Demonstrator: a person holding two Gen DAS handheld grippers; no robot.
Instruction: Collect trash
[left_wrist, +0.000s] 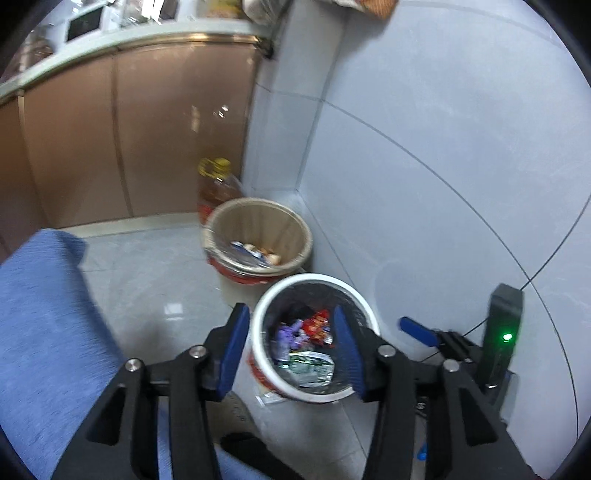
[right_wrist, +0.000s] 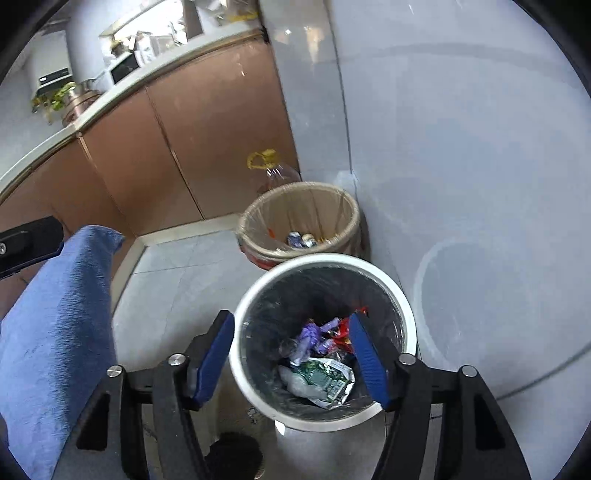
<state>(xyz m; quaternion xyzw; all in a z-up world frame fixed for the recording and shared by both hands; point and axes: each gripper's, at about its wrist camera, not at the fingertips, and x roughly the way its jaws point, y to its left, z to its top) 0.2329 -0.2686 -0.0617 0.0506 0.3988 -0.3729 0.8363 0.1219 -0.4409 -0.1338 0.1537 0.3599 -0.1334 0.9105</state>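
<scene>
A white round trash bin (left_wrist: 273, 295) (right_wrist: 402, 299) with a black liner stands on the floor by the wall. Inside lie wrappers: a silver-green packet (left_wrist: 310, 369) (right_wrist: 325, 376), purple wrappers (left_wrist: 290, 332) (right_wrist: 312, 334) and a red one (left_wrist: 319, 325) (right_wrist: 341, 330). My left gripper (left_wrist: 290, 325) is open and empty above the bin. My right gripper (right_wrist: 291, 332) is open and empty, hovering over the bin mouth. The right gripper's blue finger (left_wrist: 417, 330) and black body also show at the right of the left wrist view.
A second bin (left_wrist: 258, 236) (right_wrist: 299, 225) with a beige liner and some trash stands behind, in the corner. An oil bottle (left_wrist: 216, 184) (right_wrist: 277, 173) stands behind it against brown cabinets (left_wrist: 147, 129) (right_wrist: 184, 140). A blue cloth-covered surface (left_wrist: 44, 332) (right_wrist: 55, 332) lies at left.
</scene>
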